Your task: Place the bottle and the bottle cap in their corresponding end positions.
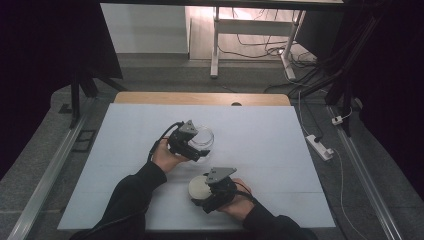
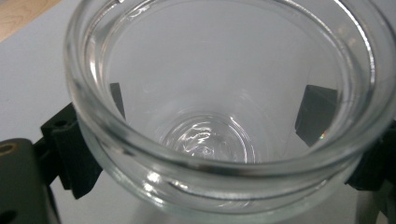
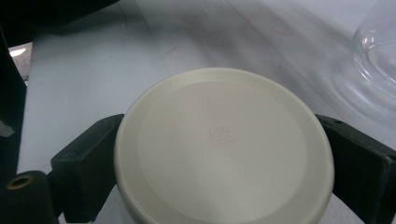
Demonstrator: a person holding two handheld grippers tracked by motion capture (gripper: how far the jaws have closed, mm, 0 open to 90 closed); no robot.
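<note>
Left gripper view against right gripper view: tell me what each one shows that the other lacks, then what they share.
The left gripper view looks down into the open mouth of a clear glass jar clamped between that tool's black jaws, with a strip of wooden table edge at top left. The right gripper view has a cream round lid clamped between its tool's jaws. Both show the pale table cover and the glass jar, which sits at the right gripper view's right edge.

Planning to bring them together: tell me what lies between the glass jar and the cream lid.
Nothing: in the high view, bare white table separates the glass jar from the cream lid.
</note>
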